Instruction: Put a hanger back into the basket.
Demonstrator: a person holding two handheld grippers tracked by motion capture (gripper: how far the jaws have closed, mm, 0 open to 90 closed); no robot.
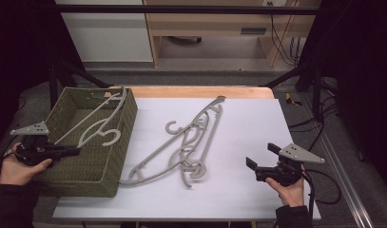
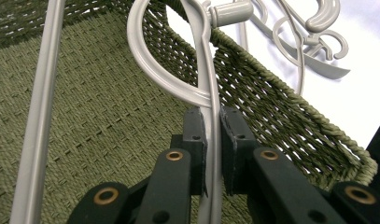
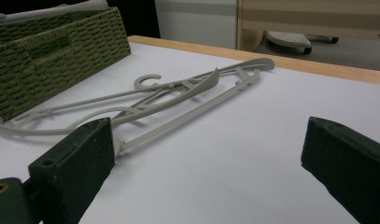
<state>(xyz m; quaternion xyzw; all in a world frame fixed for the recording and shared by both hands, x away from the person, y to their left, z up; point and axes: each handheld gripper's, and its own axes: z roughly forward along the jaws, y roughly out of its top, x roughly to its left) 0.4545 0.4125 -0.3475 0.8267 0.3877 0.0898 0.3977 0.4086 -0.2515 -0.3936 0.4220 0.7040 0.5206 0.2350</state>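
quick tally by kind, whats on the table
grey hanger in the basket: 1
grey hangers on the white table, in an overlapping pile: looks like 3
green woven basket: 1
total: about 5

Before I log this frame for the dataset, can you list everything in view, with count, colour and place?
hanger in the basket: one, grey, leaning across the basket, clamped by the left hand-held gripper
hangers on the table: a tangled grey pile, about three, exact count hard to tell, mid-table
basket: one, olive-green woven, left side of the table
table: one, white top with a wooden far edge
shelf unit: one, light wood, behind the table
left hand-held gripper: one, black, shut on the hanger's rod over the basket
right hand-held gripper: one, black, jaws open, near the table's right edge
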